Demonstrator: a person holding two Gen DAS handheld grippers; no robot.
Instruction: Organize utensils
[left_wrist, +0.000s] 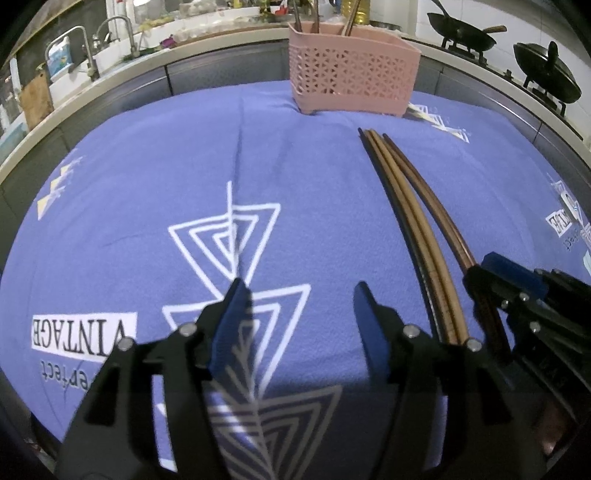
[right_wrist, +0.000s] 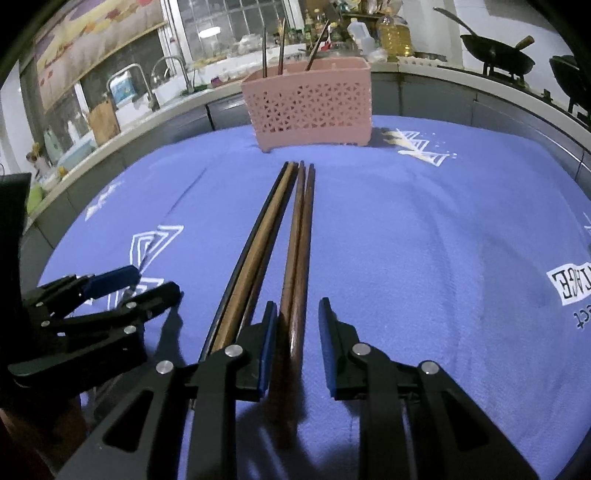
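Far left, behind the table: sink taps on the counter.

Blue cloth with white triangle prints covers the table.

Left gripper: jaws apart, nothing between them, only cloth below. It hovers over the near-left part of the cloth, beside the loose sticks and not touching them. In the right wrist view it sits at the left edge, pads clear of everything.

Pink basket: upright at the far edge of the cloth, about centre. Three sticks stand in it, tilted. Which compartment, cannot tell.

Four loose chopsticks lie flat on the cloth in front of the basket, far tips near its base but apart from it, running toward the cameras.
- Left pair: one black, one light brown, touching side by side, passing outside the right gripper's left finger.
- Right pair: two dark brown, touching, near ends between the right gripper's fingers.

Right gripper: jaws narrow, not clamped. It straddles the dark brown pair; left pad just beside the sticks, right pad with a clear gap. Sticks lie on the cloth, not lifted.

Far right: two black woks on the stove.
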